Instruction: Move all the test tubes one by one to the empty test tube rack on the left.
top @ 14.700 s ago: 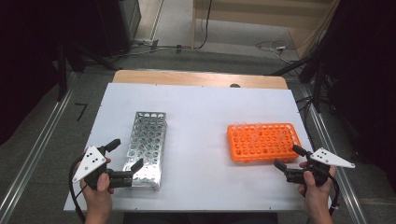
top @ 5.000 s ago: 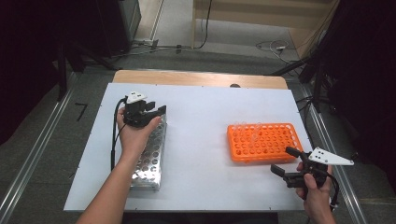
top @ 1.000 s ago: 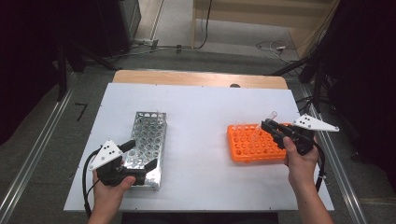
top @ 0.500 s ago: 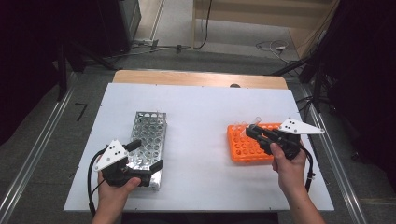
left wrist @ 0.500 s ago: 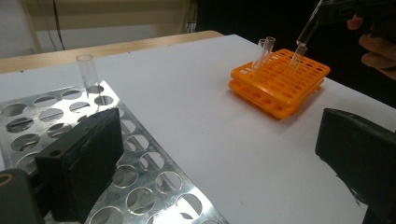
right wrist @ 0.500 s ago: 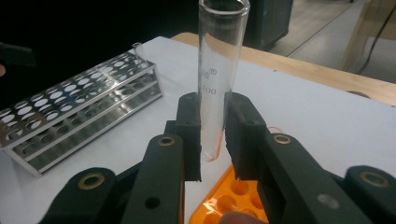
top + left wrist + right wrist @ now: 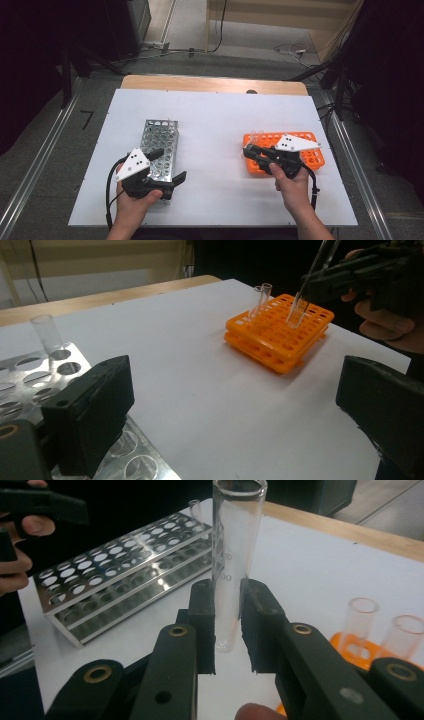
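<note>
White tabletop [image 7: 215, 120] on a wooden bench edge, grey floor and dark gear behind; metal tube rack [image 7: 159, 150] lies left of centre, long axis running away from the person; orange tube rack [image 7: 310, 150] sits at the right, well apart from it.

Left gripper [image 7: 170, 165] held low at the near end of the metal rack, partly over it; jaws spread wide, nothing between them; in the left gripper view both black pads frame bare table, metal rack holes under the left pad; one clear tube [image 7: 46, 332] stands upright in the metal rack's far corner.

Right gripper [image 7: 248, 150] over the orange rack's left end, jaws pinching a clear glass test tube [image 7: 235, 555]; right gripper view shows the tube upright between the two pads, open mouth up, rounded bottom just below the pads, faint graduation marks on the glass; from the left gripper view the gripped tube [image 7: 305, 292] is tilted with its lower end at the orange rack's top holes, can't tell if it is in a hole or just above.

Two more clear tubes [image 7: 260, 300] stand in the orange rack near its far left corner, side by side; the same pair shows at the right in the right gripper view.
</note>
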